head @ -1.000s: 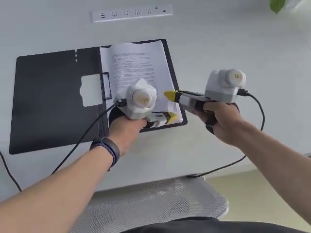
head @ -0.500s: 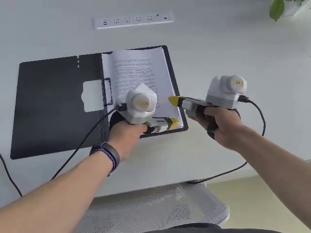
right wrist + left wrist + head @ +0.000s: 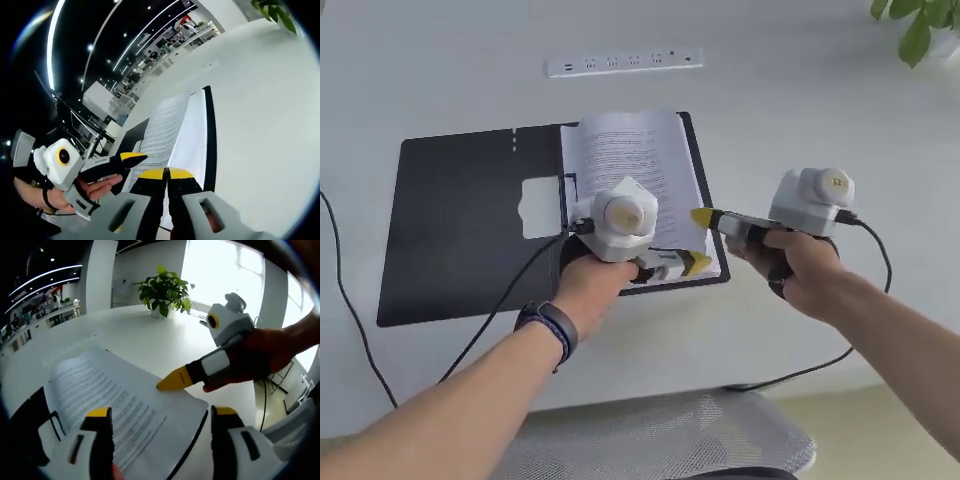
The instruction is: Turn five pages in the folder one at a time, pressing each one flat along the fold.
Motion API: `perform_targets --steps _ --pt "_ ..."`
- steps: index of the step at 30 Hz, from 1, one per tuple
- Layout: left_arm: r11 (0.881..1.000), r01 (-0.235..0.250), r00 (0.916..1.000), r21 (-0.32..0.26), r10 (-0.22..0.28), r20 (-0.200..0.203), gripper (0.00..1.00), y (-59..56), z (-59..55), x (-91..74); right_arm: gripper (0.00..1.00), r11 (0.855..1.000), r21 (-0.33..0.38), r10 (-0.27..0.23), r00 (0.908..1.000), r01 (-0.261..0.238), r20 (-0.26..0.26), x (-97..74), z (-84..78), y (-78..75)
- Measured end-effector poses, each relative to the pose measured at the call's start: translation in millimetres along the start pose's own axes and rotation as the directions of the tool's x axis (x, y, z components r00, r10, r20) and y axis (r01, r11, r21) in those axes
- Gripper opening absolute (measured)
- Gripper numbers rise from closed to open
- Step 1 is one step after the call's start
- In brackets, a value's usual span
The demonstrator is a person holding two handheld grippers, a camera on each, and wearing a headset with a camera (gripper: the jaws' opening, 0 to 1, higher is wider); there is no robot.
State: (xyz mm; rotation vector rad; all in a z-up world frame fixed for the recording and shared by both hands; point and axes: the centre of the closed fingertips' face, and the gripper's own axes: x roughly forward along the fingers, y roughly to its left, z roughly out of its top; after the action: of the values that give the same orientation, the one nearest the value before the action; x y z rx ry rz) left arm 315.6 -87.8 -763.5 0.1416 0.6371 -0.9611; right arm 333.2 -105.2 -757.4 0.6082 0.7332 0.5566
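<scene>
Two grippers, one per hand, sit over the near right of the white table (image 3: 800, 110). Nearest is one mesh chair (image 3: 650, 440) below the table edge, then one black wristband (image 3: 550, 325) on the left arm.

The left gripper (image 3: 688, 265) hangs over the near right corner of the pages (image 3: 635, 160). Its jaws are wide apart w/ nothing held, and the left gripper view shows the sheet's corner lying below the gap. The right gripper (image 3: 705, 216) points in from the right, jaws pressed together and empty. Its yellow tip is at the right edge of the top sheet; touching or just above, can't tell.

One folder (image 3: 470, 230), black, lies open and flat mid-table. Its left half is bare inner cover w/ one white patch (image 3: 542, 207) and one clip (image 3: 570, 190) by the spine. The right half carries one stack of densely printed pages w/ the top sheet flat. Black cover shows as a thin border on the right and near sides.

Far side has one white power strip (image 3: 623, 63), w/ one green plant (image 3: 910, 25) at the far right corner.
</scene>
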Motion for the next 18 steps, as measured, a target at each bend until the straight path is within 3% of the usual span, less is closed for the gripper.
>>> perform_targets --steps 9,18 --pt "1.000 -0.013 0.9992 -0.006 0.013 0.038 0.82 12.1 8.7 -21.5 0.00 1.000 -0.016 0.019 0.9996 -0.019 0.021 3.7 11.3 19.2" --pt "0.999 -0.042 0.9977 -0.033 0.044 0.051 0.83 29.0 -1.7 -51.6 0.00 0.996 -0.033 0.083 0.9957 -0.081 0.041 15.5 19.9 49.1"
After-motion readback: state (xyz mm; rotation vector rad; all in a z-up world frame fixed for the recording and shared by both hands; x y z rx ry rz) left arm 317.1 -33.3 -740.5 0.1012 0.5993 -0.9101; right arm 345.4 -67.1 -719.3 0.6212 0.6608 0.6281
